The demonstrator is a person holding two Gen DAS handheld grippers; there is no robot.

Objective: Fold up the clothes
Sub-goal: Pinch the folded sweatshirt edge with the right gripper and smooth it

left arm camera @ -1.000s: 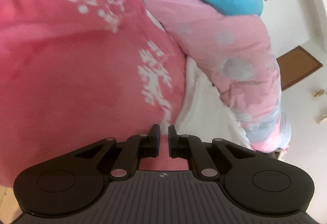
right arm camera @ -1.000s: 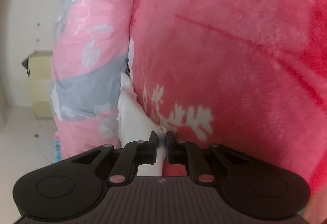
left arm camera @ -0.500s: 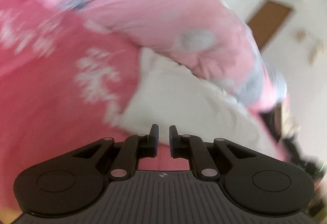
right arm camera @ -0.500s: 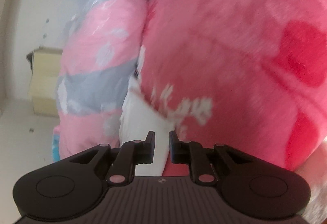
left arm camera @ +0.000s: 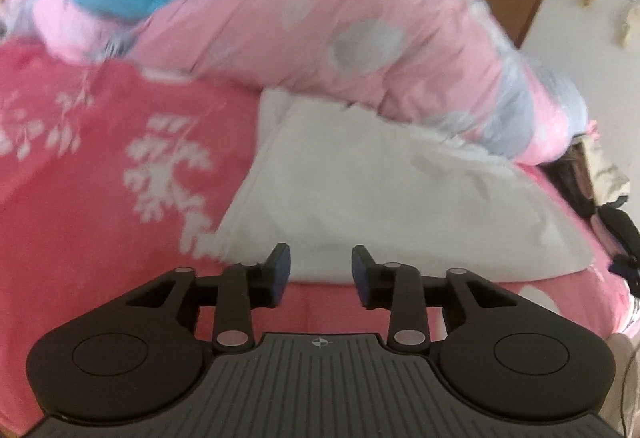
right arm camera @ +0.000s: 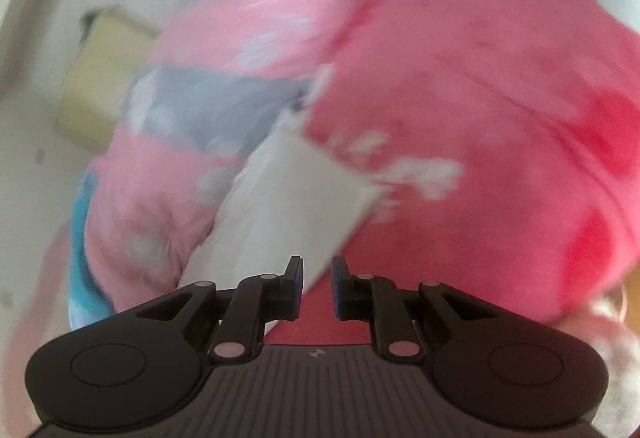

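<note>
White garment (left arm camera: 384, 198) lies just beyond left tool (left arm camera: 320, 272).

Motion blur smears the white garment (right arm camera: 288, 206) and the pink quilt (right arm camera: 224, 50), hiding their edges.

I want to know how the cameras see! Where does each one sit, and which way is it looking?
Left wrist: sits on the left gripper, looking along its open fingers at the white garment on the red blanket.
Right wrist: sits on the right gripper, fingers apart, facing the white garment and red blanket.
Both show garment, blanket and pink quilt.
</note>
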